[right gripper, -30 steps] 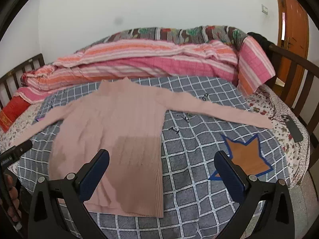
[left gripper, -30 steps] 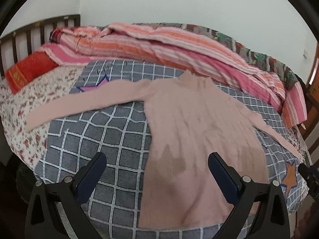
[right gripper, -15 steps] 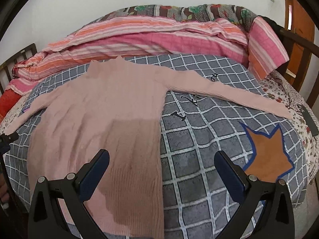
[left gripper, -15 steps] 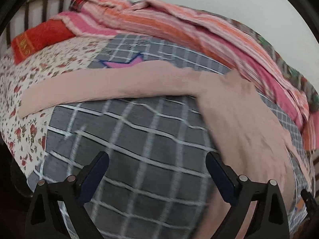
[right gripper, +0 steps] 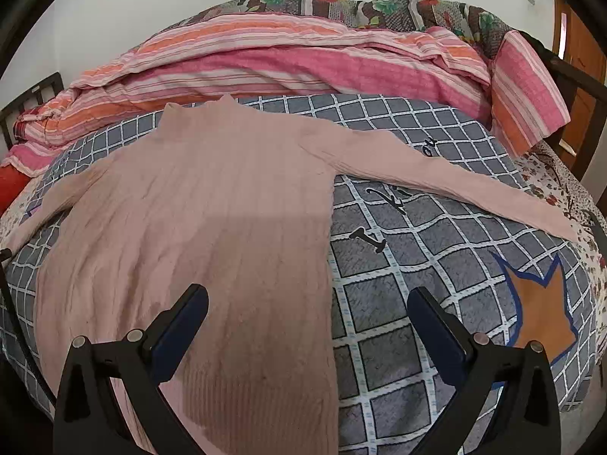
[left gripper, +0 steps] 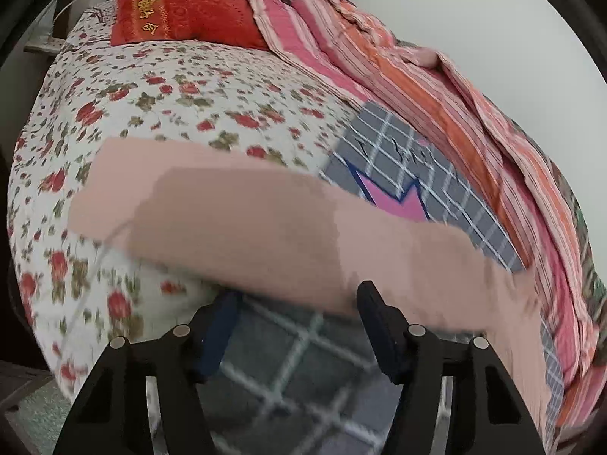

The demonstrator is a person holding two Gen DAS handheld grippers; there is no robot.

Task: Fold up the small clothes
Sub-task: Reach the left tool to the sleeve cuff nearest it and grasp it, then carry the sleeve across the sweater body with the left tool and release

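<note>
A pink long-sleeved sweater [right gripper: 227,227] lies flat on the bed, front up, both sleeves spread out. Its left sleeve [left gripper: 265,227] runs across the left wrist view, from the floral sheet onto the checked blanket. My left gripper [left gripper: 297,292] is low at that sleeve's near edge. Its jaws are closing, with the sleeve's edge at the fingertips [left gripper: 373,311] and no visible pinch. My right gripper [right gripper: 307,292] hangs open over the sweater's lower right side, with nothing between its jaws. The right sleeve [right gripper: 455,182] stretches off to the right.
A grey checked blanket [right gripper: 436,265] with star patches covers the bed over a floral sheet [left gripper: 170,94]. A striped pink and orange quilt [right gripper: 303,57] is heaped along the far side. A red pillow [left gripper: 182,11] lies by the headboard. A wooden bed rail [right gripper: 580,76] stands at right.
The left gripper swung left from the sweater's body to the left sleeve, sank close to it and narrowed its jaws. The right gripper came lower and nearer the sweater, still wide.
</note>
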